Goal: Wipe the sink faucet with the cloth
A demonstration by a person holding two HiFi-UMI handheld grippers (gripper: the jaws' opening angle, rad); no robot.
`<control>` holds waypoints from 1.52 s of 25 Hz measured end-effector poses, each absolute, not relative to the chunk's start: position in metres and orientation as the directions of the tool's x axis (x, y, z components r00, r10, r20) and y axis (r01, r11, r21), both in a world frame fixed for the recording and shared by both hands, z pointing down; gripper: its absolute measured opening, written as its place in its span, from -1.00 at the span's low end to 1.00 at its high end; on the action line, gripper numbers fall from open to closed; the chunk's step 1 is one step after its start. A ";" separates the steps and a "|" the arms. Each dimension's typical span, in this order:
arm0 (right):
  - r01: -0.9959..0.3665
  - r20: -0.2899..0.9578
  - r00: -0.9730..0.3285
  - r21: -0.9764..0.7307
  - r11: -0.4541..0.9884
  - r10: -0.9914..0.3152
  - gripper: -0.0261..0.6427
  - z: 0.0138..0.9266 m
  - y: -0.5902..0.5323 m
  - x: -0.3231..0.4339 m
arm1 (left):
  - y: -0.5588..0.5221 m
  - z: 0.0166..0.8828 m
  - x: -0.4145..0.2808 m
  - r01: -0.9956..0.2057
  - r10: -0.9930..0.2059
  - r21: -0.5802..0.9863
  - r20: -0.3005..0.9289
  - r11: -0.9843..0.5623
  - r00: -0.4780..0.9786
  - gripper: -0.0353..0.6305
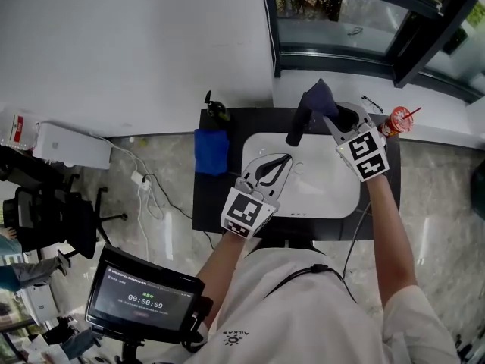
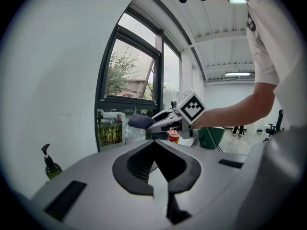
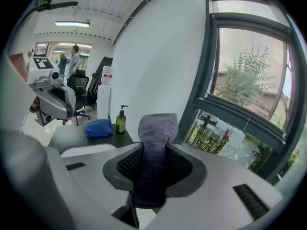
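Dark grey-purple cloth (image 3: 155,138), bunched into a thick roll, pinched between jaws of right gripper (image 3: 152,174), free end poking past the tips. Held at top of black faucet (image 1: 295,130), which slants up at back of white sink (image 1: 327,196); contact unclear.

We wear a white shirt (image 1: 303,324) with short sleeves (image 1: 413,309). A thin black cord (image 1: 299,274) runs across the chest, and a small dark mark (image 1: 235,338) sits near the hem. Our left gripper (image 1: 284,161) and right gripper (image 1: 327,118) are pale grey, with black ribbed pads (image 2: 139,164) and a cube (image 1: 246,212) of black-and-white squares.
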State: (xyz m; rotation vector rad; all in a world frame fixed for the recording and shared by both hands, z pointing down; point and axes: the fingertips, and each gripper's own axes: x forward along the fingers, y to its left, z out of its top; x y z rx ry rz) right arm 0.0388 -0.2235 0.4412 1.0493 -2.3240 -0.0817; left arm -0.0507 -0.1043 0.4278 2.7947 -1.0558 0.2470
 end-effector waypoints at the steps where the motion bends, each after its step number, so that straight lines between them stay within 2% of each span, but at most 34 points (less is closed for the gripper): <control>1: -0.652 0.500 -0.513 0.302 0.696 -0.697 -0.57 0.447 -0.229 0.038 | -0.104 0.427 -0.052 -0.667 -0.643 0.077 0.205 -0.741 0.738 -0.91; 9: -0.508 0.616 -0.409 0.459 0.729 -0.673 -0.57 0.486 -0.280 0.044 | -0.095 0.437 -0.059 -0.677 -0.644 0.071 0.246 -0.733 0.724 -0.91; 20: -0.368 0.658 -0.368 0.545 0.753 -0.657 -0.57 0.496 -0.288 0.037 | -0.095 0.436 -0.064 -0.693 -0.657 0.078 0.257 -0.717 0.709 -0.91; 33: -0.253 0.713 -0.420 0.503 0.827 -0.562 -0.57 0.509 -0.242 0.012 | -0.089 0.436 -0.057 -0.670 -0.635 0.086 0.250 -0.737 0.731 -0.91; 38: -0.154 0.751 -0.479 0.439 0.885 -0.455 -0.57 0.517 -0.204 -0.007 | -0.087 0.435 -0.056 -0.670 -0.634 0.084 0.257 -0.737 0.730 -0.91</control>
